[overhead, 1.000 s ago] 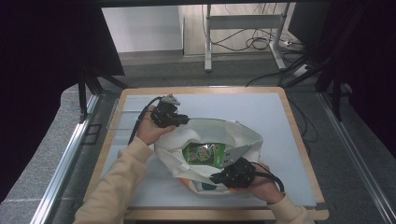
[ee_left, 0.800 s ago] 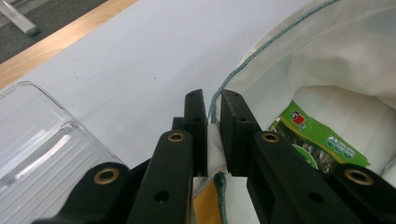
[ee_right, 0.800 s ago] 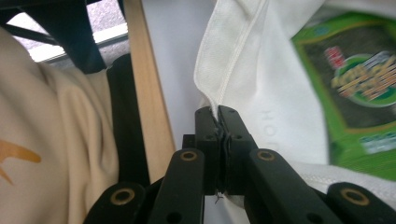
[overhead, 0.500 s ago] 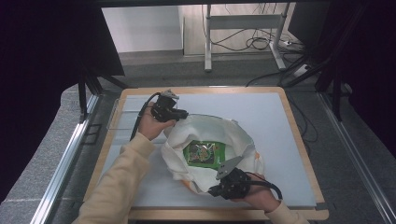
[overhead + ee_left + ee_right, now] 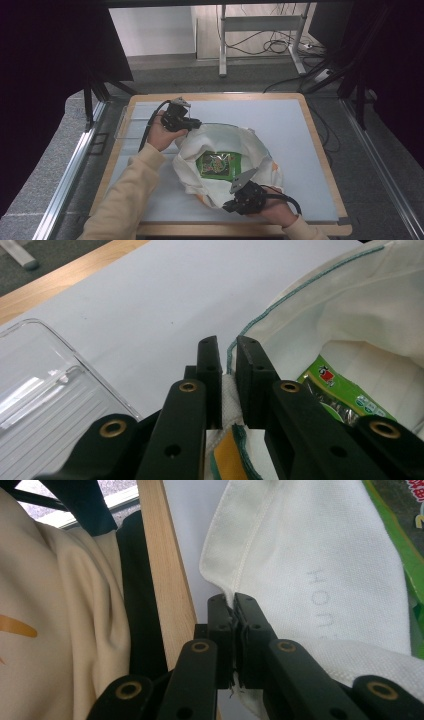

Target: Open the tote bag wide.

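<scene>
A white cloth bag (image 5: 227, 162) is lying near the middle of the pale surface (image 5: 285, 125), its mouth spread wide and facing up, with a green packet (image 5: 218, 165) resting inside on the bag's floor. The left gripper (image 5: 187, 123) is pinching the far-left part of the green-stitched rim, its jaws closed on the cloth, as the left gripper view is showing. The right gripper (image 5: 239, 200) is clamping the near edge of the bag, close to the wooden edge of the surface, jaws pressed together on the white fabric. So the two grips are sitting on opposite sides of the opening, along a line running from far-left to near-right, and the packet is lying between them, somewhat nearer the right gripper. A clear plastic tray (image 5: 45, 385) is lying just beside the left gripper.
</scene>
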### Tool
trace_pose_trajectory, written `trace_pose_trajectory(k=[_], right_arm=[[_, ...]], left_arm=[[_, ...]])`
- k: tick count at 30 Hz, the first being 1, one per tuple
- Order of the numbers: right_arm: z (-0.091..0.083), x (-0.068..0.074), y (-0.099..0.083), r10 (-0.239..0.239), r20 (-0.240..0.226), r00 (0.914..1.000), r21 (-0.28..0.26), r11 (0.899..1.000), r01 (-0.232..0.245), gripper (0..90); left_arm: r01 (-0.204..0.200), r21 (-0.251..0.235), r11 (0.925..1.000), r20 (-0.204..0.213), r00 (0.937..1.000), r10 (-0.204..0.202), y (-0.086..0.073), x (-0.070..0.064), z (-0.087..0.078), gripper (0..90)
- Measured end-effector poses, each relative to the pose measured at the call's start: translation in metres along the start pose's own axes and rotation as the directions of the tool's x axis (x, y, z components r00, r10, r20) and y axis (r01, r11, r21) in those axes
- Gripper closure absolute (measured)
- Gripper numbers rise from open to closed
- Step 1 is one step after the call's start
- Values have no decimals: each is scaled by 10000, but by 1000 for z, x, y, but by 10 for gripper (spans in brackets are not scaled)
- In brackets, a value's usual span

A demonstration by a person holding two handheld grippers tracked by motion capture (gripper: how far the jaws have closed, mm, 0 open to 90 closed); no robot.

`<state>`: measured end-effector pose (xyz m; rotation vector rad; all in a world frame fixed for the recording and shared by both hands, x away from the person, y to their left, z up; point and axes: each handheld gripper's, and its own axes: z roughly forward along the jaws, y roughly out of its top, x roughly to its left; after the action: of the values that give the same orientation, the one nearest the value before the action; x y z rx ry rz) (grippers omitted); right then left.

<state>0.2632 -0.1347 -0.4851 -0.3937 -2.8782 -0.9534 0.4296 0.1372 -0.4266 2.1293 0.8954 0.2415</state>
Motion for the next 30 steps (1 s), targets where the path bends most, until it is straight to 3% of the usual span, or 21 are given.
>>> trace_pose_trajectory(k=[8,12,15,19,22,24,27,30], right_arm=[[-6,0,2,3,-73,10000,-197,9998,-5,762],[-5,0,3,7,-63,10000,-184,9998,-8,730],[-4,0,3,11,-24,10000,-157,9999,-11,722],[-4,0,3,-11,63,10000,-104,9999,11,712],[-5,0,3,-11,59,10000,-149,9999,12,712],[-6,1,4,-58,93,9999,-180,9998,59,716],[-8,1,4,-97,316,9995,-228,9997,104,792],[-9,1,4,-173,425,9989,-251,9995,184,840]], left_arm=[[-580,-102,9983,127,9982,581,0,-13,-11,723],[-872,67,9962,311,9957,869,-1,-17,-14,589],[-862,201,9961,485,9952,851,-2,-18,-14,520],[-745,835,9937,505,9962,704,-5,-16,-6,466],[-708,1131,9911,557,9963,649,-7,-13,0,509],[-733,1254,9894,557,9962,668,-8,-13,3,613],[-828,1364,9872,494,9958,767,-8,-14,5,783],[-943,1160,9888,221,9955,924,-7,-15,5,808]])
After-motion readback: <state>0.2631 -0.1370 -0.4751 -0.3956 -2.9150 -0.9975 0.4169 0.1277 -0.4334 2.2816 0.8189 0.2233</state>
